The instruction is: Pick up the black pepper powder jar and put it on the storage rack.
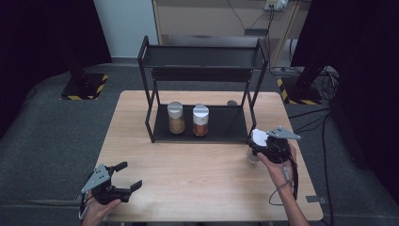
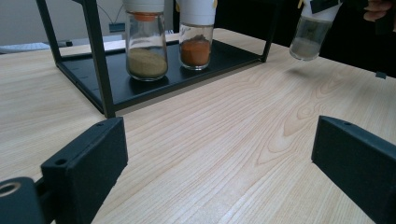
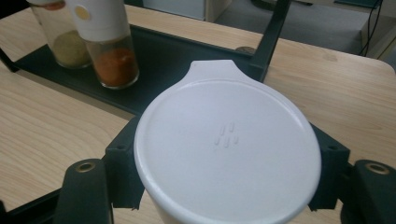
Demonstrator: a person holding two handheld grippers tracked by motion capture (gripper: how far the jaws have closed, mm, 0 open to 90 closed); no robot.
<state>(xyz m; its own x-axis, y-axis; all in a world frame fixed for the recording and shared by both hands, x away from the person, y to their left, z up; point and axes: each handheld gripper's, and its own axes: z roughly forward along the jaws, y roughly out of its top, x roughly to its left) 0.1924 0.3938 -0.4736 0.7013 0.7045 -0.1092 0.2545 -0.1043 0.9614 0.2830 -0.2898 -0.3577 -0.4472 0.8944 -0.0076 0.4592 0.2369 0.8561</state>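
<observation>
While your right tongs (image 1: 264, 142) clamp the white-capped spice jar (image 1: 256, 141) just off the black rack's (image 1: 200, 129) right front corner in the high view, your left tongs (image 1: 123, 176) hang wide open and empty. From the left gripper view, the jar (image 2: 308, 35) hovers above the table (image 2: 224, 140). Through the right gripper view, its cap (image 3: 226, 149) sits between both jaws; swing carelessly and you could clip the rack post (image 3: 271, 37) or the paprika jar (image 3: 109, 51).

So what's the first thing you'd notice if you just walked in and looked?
Probably the right claw, near the table's right edge, squeezing a white-capped spice jar lifted just off the wood. Next, two more jars on the bottom shelf of the black rack in the middle: one with yellowish powder, one with orange powder. The left claw is wide open and empty at the near left corner.
</observation>
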